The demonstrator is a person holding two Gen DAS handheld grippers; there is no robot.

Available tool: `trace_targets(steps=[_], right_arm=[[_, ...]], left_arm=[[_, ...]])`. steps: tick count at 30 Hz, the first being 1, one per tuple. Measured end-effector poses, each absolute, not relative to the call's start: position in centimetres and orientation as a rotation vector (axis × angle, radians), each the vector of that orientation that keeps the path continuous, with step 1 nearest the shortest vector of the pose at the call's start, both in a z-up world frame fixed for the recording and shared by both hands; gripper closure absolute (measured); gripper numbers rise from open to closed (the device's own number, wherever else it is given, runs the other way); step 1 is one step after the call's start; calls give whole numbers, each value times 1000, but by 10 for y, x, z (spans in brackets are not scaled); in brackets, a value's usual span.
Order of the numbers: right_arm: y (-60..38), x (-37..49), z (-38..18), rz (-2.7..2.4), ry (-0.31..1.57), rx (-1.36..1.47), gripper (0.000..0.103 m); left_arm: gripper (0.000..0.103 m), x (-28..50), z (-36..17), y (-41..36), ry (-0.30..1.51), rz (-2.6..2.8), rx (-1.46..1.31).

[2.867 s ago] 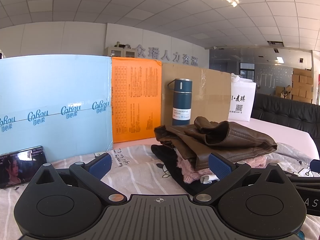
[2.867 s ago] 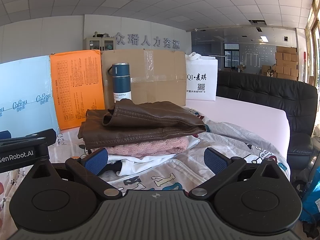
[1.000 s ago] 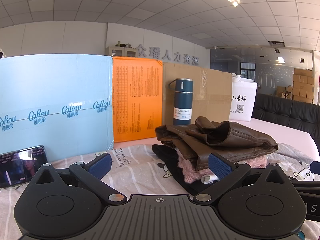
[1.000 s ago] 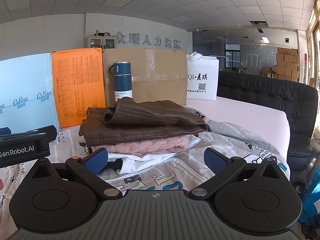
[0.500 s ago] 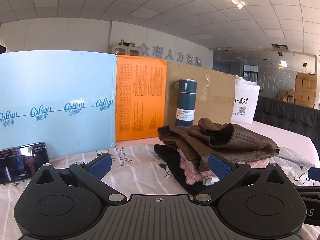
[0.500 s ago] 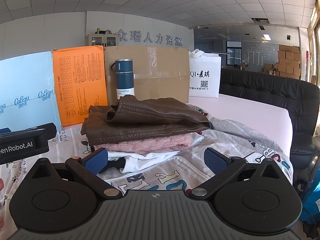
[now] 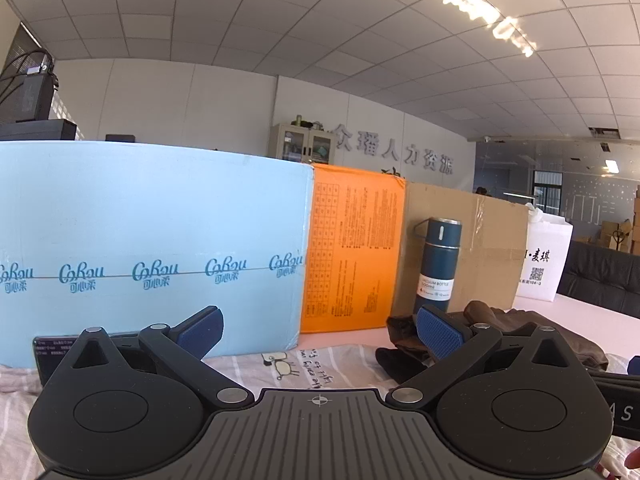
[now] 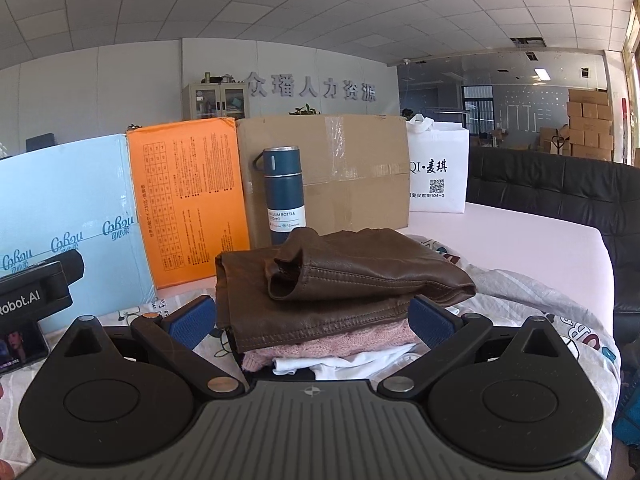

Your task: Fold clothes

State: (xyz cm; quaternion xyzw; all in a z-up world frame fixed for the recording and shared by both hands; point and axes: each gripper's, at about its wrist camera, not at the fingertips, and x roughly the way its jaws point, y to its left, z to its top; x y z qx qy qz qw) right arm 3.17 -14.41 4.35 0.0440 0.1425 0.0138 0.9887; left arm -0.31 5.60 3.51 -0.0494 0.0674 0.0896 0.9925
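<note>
Jacket lies folded, long axis running sideways.

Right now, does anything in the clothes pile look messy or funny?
Mostly tidy. The brown leather jacket on top has a cuff sticking up open, and the white garment at the bottom pokes out unevenly under the pink sweater.

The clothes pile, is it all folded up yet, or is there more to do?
Looks nearly done: the brown leather jacket lies folded on a pink sweater and white top. Neither the left claw nor the right claw holds anything; both are open. No loose clothes show on the patterned sheet.
</note>
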Motion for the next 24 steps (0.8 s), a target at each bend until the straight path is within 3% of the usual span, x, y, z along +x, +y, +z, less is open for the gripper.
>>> trace_targets(steps=[16, 24], right_arm=[[-74, 65, 120, 277, 208, 167, 0], [-51, 60, 119, 431, 183, 206, 0]], left_arm=[[0, -30, 77, 135, -14, 413, -163], [0, -54, 91, 158, -69, 497, -158]])
